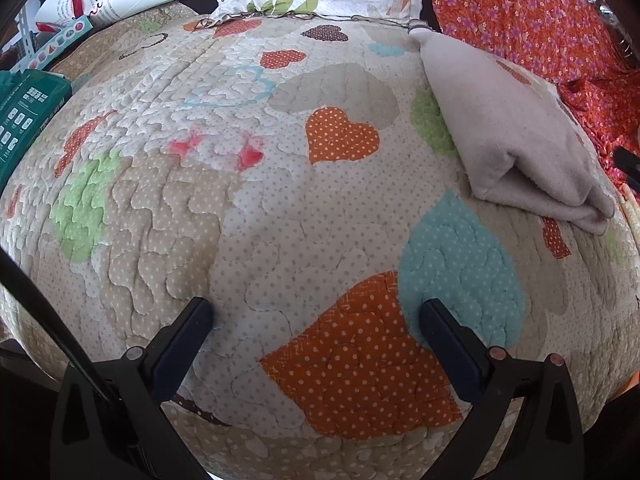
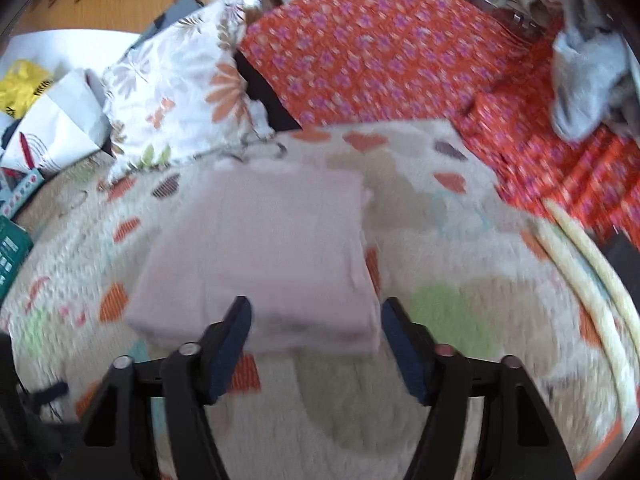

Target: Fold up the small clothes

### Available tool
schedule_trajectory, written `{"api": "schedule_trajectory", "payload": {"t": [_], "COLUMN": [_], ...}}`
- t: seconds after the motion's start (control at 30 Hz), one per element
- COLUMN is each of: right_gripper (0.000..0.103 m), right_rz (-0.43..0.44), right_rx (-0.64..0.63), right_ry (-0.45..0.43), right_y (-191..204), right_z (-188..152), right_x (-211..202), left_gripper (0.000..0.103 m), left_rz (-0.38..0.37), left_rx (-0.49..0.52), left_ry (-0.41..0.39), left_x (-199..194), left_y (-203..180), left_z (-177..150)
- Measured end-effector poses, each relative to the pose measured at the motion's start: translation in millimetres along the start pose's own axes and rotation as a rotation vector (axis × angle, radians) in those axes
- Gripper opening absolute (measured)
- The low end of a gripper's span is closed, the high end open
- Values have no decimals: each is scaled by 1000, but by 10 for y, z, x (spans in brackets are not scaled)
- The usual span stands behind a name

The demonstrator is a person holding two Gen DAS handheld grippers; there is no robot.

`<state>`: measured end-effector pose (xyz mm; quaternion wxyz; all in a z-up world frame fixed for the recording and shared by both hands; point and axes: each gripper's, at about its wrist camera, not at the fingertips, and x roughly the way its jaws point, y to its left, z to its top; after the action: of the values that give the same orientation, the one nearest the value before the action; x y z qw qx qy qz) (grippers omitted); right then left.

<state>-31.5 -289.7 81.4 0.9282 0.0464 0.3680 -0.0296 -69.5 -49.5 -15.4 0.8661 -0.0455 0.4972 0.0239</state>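
A folded beige-pink small garment (image 1: 516, 136) lies on the heart-patterned quilt (image 1: 240, 216) at the right of the left wrist view. My left gripper (image 1: 316, 316) is open and empty over bare quilt, well to the left of the garment. In the blurred right wrist view the same folded garment (image 2: 264, 256) lies just ahead of my right gripper (image 2: 316, 316), which is open and empty, its fingertips at the garment's near edge. A grey crumpled cloth (image 2: 584, 80) lies far right on the orange fabric.
A floral pillow (image 2: 176, 96) and an orange floral fabric (image 2: 380, 52) lie at the back. White paper bags (image 2: 60, 120) and a green box (image 1: 24, 120) sit at the left. A cream hoop (image 2: 596, 288) lies at the quilt's right edge.
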Motion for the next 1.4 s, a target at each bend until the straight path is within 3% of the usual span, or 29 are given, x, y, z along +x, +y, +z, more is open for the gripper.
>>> {"api": "schedule_trajectory", "payload": {"t": [0.1,0.2,0.3,0.4,0.57,0.67,0.73,0.8,0.87,0.97,1.07,1.17,1.27,1.4], "right_gripper": [29,28,28,28,28,28,28,28,28,27,25,32,39,39], "right_rz": [55,113,84,81,340,455,483,476,453,362,325,206,255,356], "right_rx": [18,92,20,1,51,25,10,-3,10,41,43,23,63,105], "right_ry": [82,254,257,248,215,271,315,359,396,436,406,317,296,306], "right_y": [-19,-126,-73,-4,381,762,958,1111,1161,1145,1126,1041,756,270], "right_z": [93,-77,-128,78,701,1010,1138,1279,1359,1534,1782,2052,2081,1718], "right_x": [355,785,662,470,526,914,1216,1641,2028,2667,2935,2849,2512,1906], "left_gripper": [103,102,101,101,101,101,101,101,101,101,101,101,101,101], "left_rz": [3,-62,-127,-136,-76,-61,-75,-67,-107,-115,-104,-95,-104,-94], "left_rx": [36,12,-20,30,135,80,37,12,-1,-25,-36,-37,-25,4], "left_ry": [23,36,19,-51,-148,-175,-186,-139,-114,-152,-196,-193,-176,-171], "left_x": [-21,-144,-406,-670,-638,-457,-367,-233,-198,-255,-287,-255,-231,-195], "left_y": [-37,19,117,141,107,270,365,443,478,487,471,425,358,188], "left_z": [2,47,221,575,1278,1502,1519,1579,1640,1711,1826,1895,1874,1827]}}
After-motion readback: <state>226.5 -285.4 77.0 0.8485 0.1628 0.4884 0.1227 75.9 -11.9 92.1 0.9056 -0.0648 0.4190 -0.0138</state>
